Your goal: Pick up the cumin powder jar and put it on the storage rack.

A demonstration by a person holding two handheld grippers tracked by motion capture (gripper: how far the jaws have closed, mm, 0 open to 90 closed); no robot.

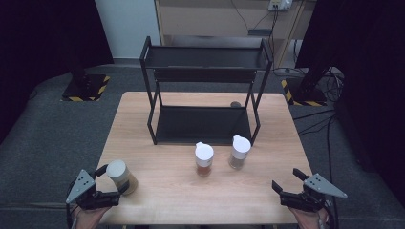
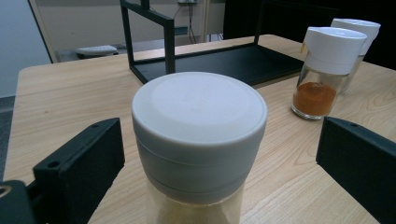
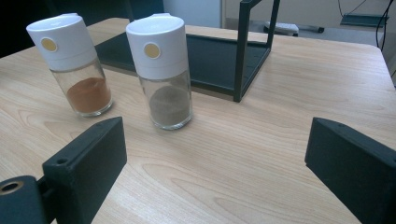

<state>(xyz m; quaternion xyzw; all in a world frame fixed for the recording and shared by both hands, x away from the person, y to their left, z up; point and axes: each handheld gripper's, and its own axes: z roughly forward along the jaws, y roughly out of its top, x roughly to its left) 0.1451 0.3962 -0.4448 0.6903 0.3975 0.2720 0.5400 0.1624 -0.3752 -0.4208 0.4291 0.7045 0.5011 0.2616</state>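
At table's near-left corner: left gripper (image 1: 111, 183), jaws spread wide, with the jar (image 1: 121, 176) standing upright between them. Left gripper view confirms it: jar (image 2: 198, 140) fills the gap, grey lid on, pale powder below; a clear gap shows between the lid and each jaw, so nothing is clamped. Contact lower down the glass cannot be judged.

Right gripper (image 1: 289, 180) sits at the near-right corner, jaws also spread, nothing between them but bare table (image 1: 162, 191). Right gripper view: wood only between the jaws.

Two shakers stand upright mid-table, just in front of the rack (image 1: 205, 90), near each other but apart. Left one, orange shaker (image 1: 204, 160), white cap, orange-brown powder; seen also in the left gripper view (image 2: 324, 72) and right gripper view (image 3: 74, 63). Right one, grey shaker (image 1: 239, 151), white cap, grey powder; in the right gripper view (image 3: 163, 70) it is the nearer of the two, ahead and left of the jaws.

Rack: black, two-tier, at the table's far half; both shelves bare as far as visible. Jar well apart from both shakers and rack.
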